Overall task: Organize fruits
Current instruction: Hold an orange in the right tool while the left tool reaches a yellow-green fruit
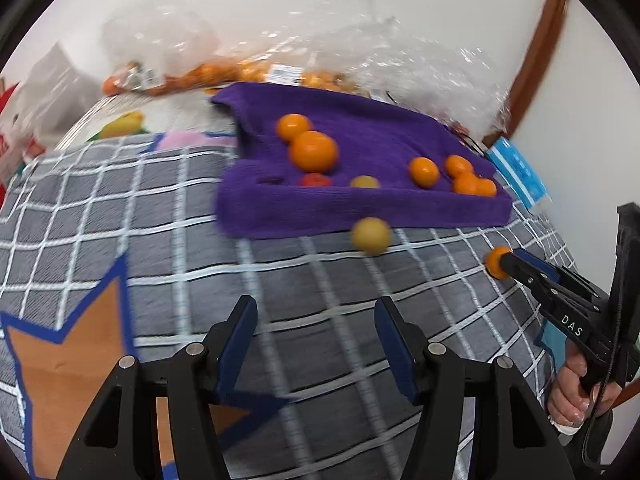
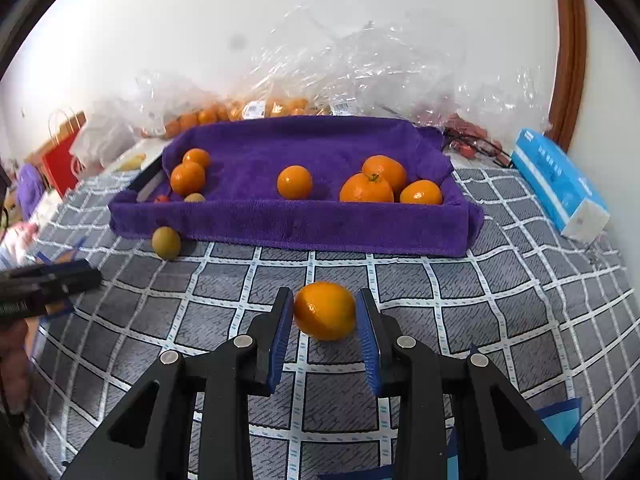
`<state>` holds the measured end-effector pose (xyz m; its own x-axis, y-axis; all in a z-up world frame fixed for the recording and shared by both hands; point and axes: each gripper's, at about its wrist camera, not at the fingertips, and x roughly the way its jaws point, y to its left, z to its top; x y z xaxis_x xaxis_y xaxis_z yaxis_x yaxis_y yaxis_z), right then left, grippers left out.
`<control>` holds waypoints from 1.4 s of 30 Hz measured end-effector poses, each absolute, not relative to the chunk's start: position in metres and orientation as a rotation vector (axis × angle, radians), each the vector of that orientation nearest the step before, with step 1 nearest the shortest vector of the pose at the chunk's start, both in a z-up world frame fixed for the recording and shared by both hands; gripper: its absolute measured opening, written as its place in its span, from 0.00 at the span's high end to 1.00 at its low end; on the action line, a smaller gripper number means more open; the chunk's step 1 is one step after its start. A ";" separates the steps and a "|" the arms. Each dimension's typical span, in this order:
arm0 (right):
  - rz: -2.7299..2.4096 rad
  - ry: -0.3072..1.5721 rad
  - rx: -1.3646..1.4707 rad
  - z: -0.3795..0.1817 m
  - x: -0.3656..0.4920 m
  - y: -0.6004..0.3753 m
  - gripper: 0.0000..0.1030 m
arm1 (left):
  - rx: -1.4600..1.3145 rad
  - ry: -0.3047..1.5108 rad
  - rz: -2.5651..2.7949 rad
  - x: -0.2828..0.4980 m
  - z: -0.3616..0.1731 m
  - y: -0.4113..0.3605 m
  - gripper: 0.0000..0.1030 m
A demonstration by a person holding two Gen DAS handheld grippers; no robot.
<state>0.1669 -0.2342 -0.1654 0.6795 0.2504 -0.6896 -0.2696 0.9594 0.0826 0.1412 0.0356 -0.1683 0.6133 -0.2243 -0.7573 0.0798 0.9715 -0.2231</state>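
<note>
The right gripper (image 2: 324,340) brackets a small orange citrus fruit (image 2: 325,311) on the grey checked blanket (image 2: 500,300), whether clamped is unclear. The left gripper (image 1: 316,344) gapes empty. Beyond, a yellow-green round fruit (image 2: 166,242) touches the purple towel-lined tray (image 2: 288,228).

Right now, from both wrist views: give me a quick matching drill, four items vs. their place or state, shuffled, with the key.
Column 1
1. right gripper
2. left gripper
3. yellow-green fruit
4. blue tissue pack

Column 2
A. on the checked cloth, just outside the front wall of the purple tray
B. open, nothing between the fingers
C. fingers on either side of an orange; contact not clear
D. on the cloth to the right of the tray

Pairs: 1-C, 2-B, 3-A, 4-D
</note>
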 end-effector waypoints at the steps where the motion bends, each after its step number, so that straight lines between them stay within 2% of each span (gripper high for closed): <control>1: 0.295 0.770 -0.009 -0.165 0.168 -0.237 0.69 | -0.170 0.902 -0.179 0.144 -0.168 0.030 0.43; 4: 0.294 0.758 0.030 -0.164 0.168 -0.246 0.73 | -0.160 0.912 -0.172 0.153 -0.169 0.017 0.44; 12: 0.296 0.757 0.047 -0.163 0.169 -0.250 0.74 | -0.091 0.877 -0.132 0.165 -0.174 -0.008 0.46; 19: 0.312 0.823 0.036 -0.173 0.178 -0.243 0.66 | -0.096 0.873 -0.130 0.167 -0.174 -0.006 0.46; 32: 0.299 0.871 0.119 -0.181 0.187 -0.254 0.66 | -0.112 0.873 -0.118 0.166 -0.175 -0.002 0.43; 37: 0.265 0.866 0.062 -0.179 0.184 -0.246 0.66 | -0.130 0.871 -0.130 0.166 -0.175 0.000 0.42; 42: 0.267 0.833 0.035 -0.175 0.179 -0.245 0.66 | -0.113 0.870 -0.113 0.165 -0.175 -0.001 0.46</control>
<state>0.1789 -0.2452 -0.1747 0.6411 0.2477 -0.7264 -0.2203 0.9660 0.1350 0.1655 -0.0010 -0.1754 0.6393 -0.1445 -0.7552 0.0525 0.9881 -0.1447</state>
